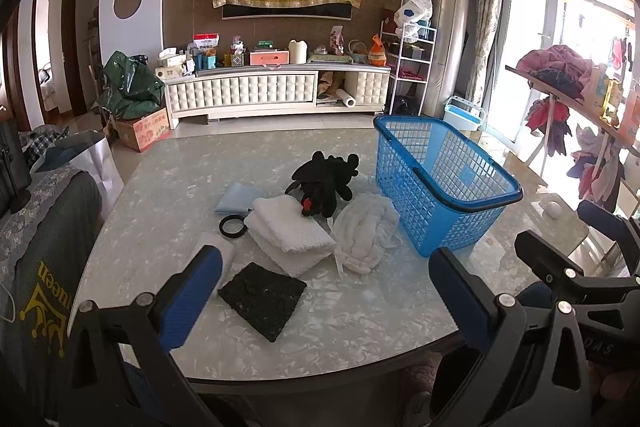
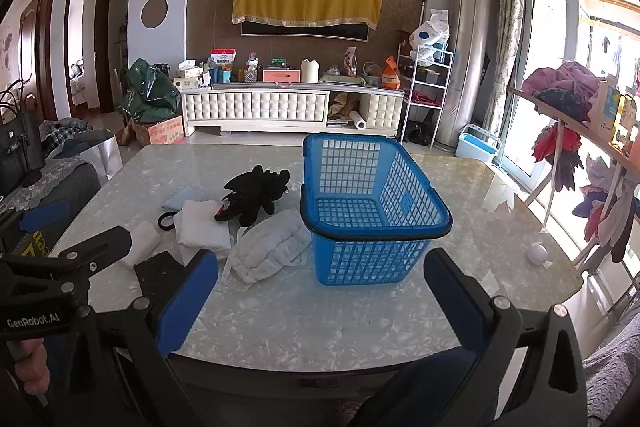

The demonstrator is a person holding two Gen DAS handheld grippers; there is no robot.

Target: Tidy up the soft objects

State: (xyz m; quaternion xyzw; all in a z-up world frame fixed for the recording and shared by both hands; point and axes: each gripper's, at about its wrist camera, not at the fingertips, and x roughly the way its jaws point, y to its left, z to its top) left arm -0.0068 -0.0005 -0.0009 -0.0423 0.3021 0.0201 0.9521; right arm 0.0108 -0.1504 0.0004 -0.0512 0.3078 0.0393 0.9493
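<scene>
nothing is sorted yet: blue basket (image 2: pixel 376 211) stands empty, soft items (plush toy (image 1: pixel 326 183), white towel (image 1: pixel 290 233), black sponge (image 1: pixel 262 299)) lie beside it on the table (image 2: pixel 320 323). left gripper (image 1: pixel 320 295) and right gripper (image 2: pixel 320 299) hover spread, holding nothing.

A blue lattice basket (image 2: pixel 376 211), black plush toy (image 1: pixel 326 183), white folded towel (image 1: pixel 290 233), pearly marbled table (image 2: pixel 320 327).

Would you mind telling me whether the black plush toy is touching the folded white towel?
Touching. In the left wrist view the black plush toy's red-tipped end lies on top of the folded white towel, overlapping its far edge with no table visible between them.
</scene>
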